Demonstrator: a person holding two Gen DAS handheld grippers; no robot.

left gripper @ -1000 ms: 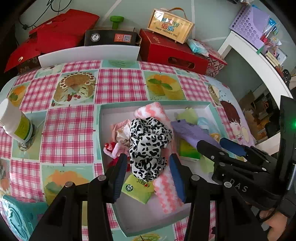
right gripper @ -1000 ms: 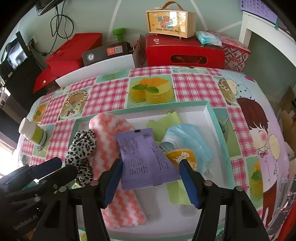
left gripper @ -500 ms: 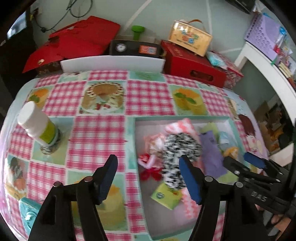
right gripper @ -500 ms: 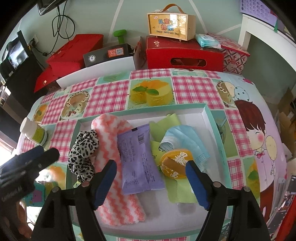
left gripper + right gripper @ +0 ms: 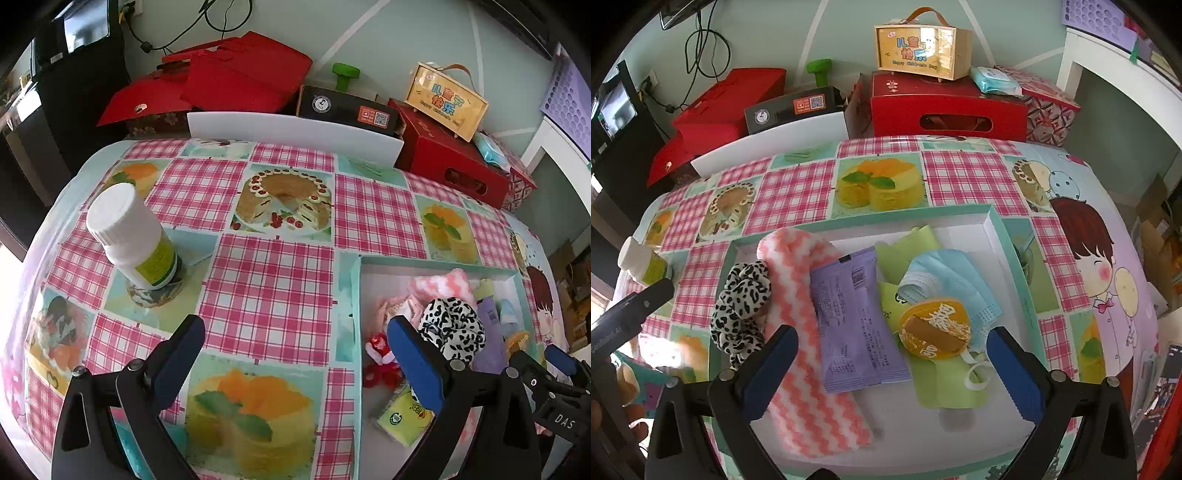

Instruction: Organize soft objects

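One white bottle (image 5: 136, 240) beside tray (image 5: 355, 295)

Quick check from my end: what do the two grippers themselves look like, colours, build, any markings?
Both match: the left gripper and right gripper have black angular plastic fingers tipped with blue pads, with silver pivot screws on the linkages. White lettering "DAS" shows on the right gripper's body in the left wrist view. No cables or sleeves are visible.
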